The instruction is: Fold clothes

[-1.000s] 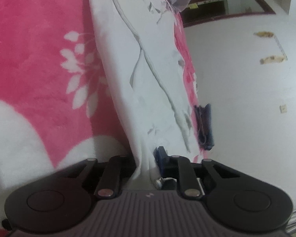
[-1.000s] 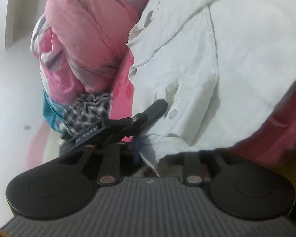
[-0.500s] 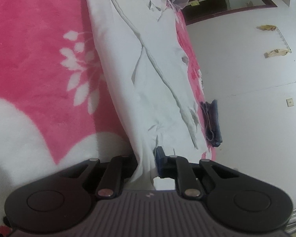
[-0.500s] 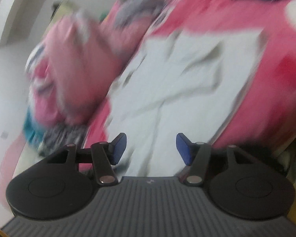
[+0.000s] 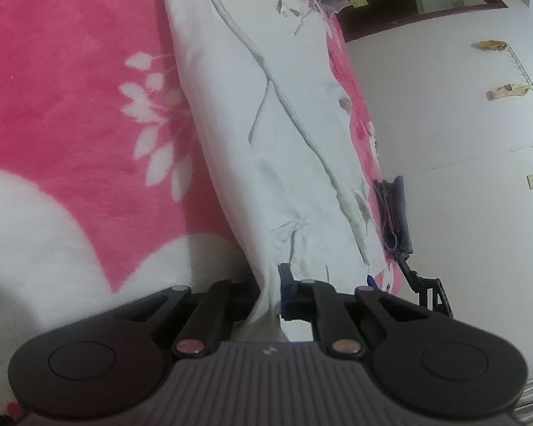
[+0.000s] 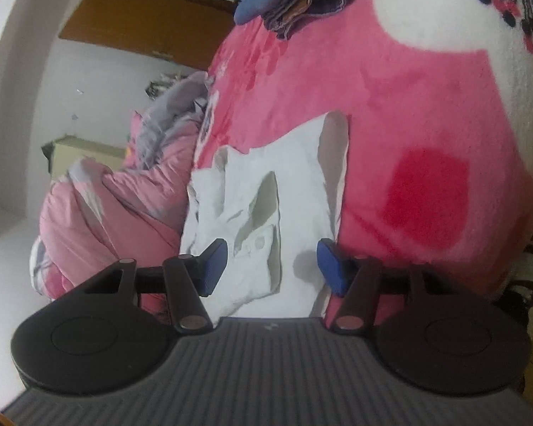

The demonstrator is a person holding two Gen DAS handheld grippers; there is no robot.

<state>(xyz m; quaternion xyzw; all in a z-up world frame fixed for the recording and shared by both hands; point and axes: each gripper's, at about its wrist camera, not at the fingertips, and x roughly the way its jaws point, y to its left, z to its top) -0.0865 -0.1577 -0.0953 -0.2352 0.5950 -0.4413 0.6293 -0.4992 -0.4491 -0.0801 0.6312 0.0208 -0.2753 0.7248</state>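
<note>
White cotton shirt [image 5: 266, 135] of thin fabric lies in a long band on the fluffy pink blanket with white flower pattern [image 5: 71, 88], and its near end goes straight in between the fingers of the left claw [image 5: 272, 293]. The jaws of this claw are closing, and the pads pinch a small bunch of the cloth, so the grip looks thin; I judge that a quick pull could draw the hem out of it, because only the edge is caught. In the right wrist view the right claw [image 6: 272, 266] has its blue pads [image 6: 215, 264] wide apart and it holds nothing; the buttoned cuff and the folded sleeve part of the same shirt lie just beyond them, between the two pads but not pressed. If this claw closes too early, it may take only the upper layer, and the fold under it would open. If it goes too deep, it may also catch the soft blanket pile together with the cloth. Further from the left claw, the band runs close to the side of the bed, near the folded dark blue jeans [image 5: 392, 213], so a sideways drag could slide the shirt over that side. Far behind the right claw lies the crumpled pink quilt [image 6: 117, 206], which could be snagged by a wide swing.
</note>
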